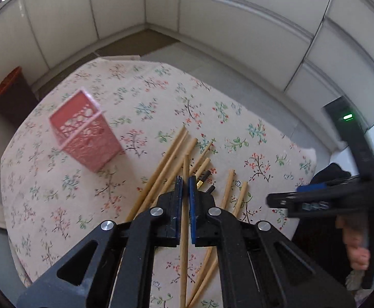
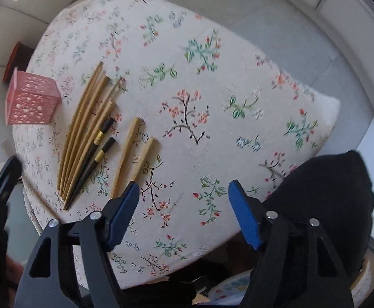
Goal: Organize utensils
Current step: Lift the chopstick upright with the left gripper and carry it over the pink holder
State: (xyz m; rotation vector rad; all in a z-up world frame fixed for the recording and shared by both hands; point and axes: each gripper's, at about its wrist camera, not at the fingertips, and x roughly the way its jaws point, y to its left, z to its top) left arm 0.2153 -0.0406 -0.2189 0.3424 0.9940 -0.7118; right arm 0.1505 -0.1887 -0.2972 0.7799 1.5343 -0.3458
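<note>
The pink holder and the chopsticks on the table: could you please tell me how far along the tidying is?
Barely begun. Done: nothing that shows; no chopstick stands out of the pink holder, which appears empty. In hand: the left gripper has its jaws shut on one wooden chopstick. The right gripper is open over bare tablecloth. Left: the wooden chopsticks and the dark pair on the cloth.

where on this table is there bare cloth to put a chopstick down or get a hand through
Free: the wide stretch of floral tablecloth right of the two separate bamboo chopsticks, out to the table's right edge, and the cloth beyond the stick tips. Crowded: the left side, where the bamboo bundle and dark chopsticks lie beside the pink basket.
</note>
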